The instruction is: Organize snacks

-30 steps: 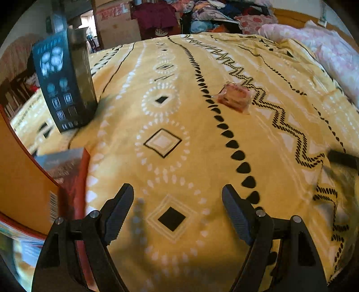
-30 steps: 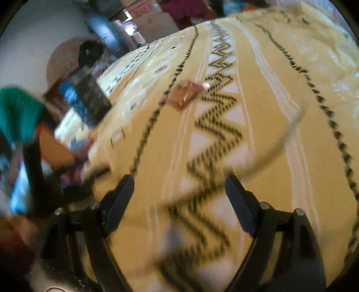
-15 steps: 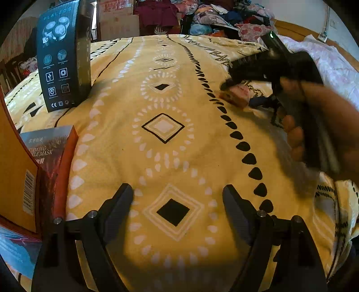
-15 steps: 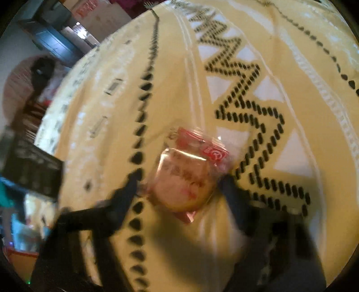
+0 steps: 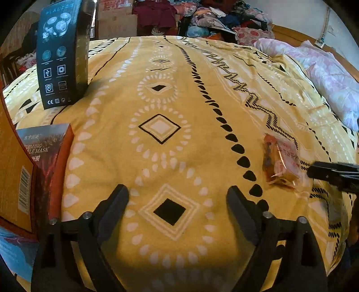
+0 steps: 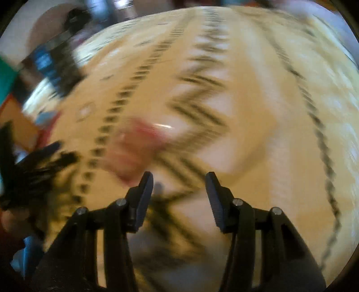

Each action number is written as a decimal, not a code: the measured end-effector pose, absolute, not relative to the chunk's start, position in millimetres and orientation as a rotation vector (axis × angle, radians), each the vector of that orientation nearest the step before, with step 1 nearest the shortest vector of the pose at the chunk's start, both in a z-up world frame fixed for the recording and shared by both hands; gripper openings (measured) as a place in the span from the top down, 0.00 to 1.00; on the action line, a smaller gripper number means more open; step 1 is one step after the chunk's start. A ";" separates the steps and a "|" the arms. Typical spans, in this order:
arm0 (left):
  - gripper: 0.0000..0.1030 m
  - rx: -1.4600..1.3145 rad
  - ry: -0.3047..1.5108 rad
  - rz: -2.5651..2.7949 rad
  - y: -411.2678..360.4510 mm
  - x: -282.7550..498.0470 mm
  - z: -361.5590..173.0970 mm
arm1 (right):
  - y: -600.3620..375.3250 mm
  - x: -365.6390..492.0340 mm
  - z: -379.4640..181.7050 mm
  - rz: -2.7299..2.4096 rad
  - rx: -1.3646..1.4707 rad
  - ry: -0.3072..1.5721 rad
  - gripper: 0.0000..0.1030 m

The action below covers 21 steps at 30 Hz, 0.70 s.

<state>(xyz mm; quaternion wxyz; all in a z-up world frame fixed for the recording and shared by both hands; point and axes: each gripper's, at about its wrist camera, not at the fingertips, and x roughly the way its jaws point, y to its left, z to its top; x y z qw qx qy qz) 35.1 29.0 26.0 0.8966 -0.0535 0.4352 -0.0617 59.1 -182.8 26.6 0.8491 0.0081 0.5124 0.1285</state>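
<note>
A small snack in a clear and red wrapper point(image 5: 281, 161) lies on the yellow patterned bedspread point(image 5: 170, 107), right of my left gripper point(image 5: 177, 200), which is open and empty low over the bed. The right wrist view is blurred; there the snack point(image 6: 136, 150) shows as a red-pink smear just ahead and left of my right gripper point(image 6: 179, 182). The right gripper's jaws stand apart with nothing between them. Its tip point(image 5: 332, 171) shows at the right edge of the left wrist view, just right of the snack.
A tall black product box point(image 5: 60, 54) stands at the back left. An orange box point(image 5: 13, 175) and a face-mask box point(image 5: 44, 152) sit at the left edge. A pink quilt point(image 5: 325, 74) and heaped clothes point(image 5: 213, 20) lie at the far side.
The snack now lies nearer and further right on the bed than half a second ago. The right gripper has pulled back from it, jaws narrower and empty. The left gripper has barely moved.
</note>
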 end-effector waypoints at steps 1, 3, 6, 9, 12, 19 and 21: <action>0.10 -0.104 0.905 -0.126 28.0 35.1 25.5 | -199.8 58.7 20.2 0.225 0.068 1.100 0.52; 0.10 -0.090 0.908 -0.120 24.2 35.9 24.5 | -220.8 54.0 18.8 0.203 0.154 1.089 0.52; 0.09 -0.055 0.923 -0.097 17.4 36.7 23.1 | -216.5 45.9 21.3 0.202 0.107 1.055 0.51; 0.02 0.090 0.953 -0.028 -4.6 42.0 20.0 | -214.8 46.3 14.9 0.202 0.168 1.026 0.38; 0.00 0.131 0.950 -0.005 -10.9 49.2 15.3 | -208.8 39.8 10.2 0.217 0.189 0.971 0.18; 0.00 0.068 0.960 -0.025 -2.3 49.6 13.5 | -175.5 41.7 3.4 0.238 0.012 0.926 0.00; 0.00 0.067 0.961 -0.025 -2.6 49.6 13.9 | -183.4 39.3 3.6 0.255 0.043 0.914 0.00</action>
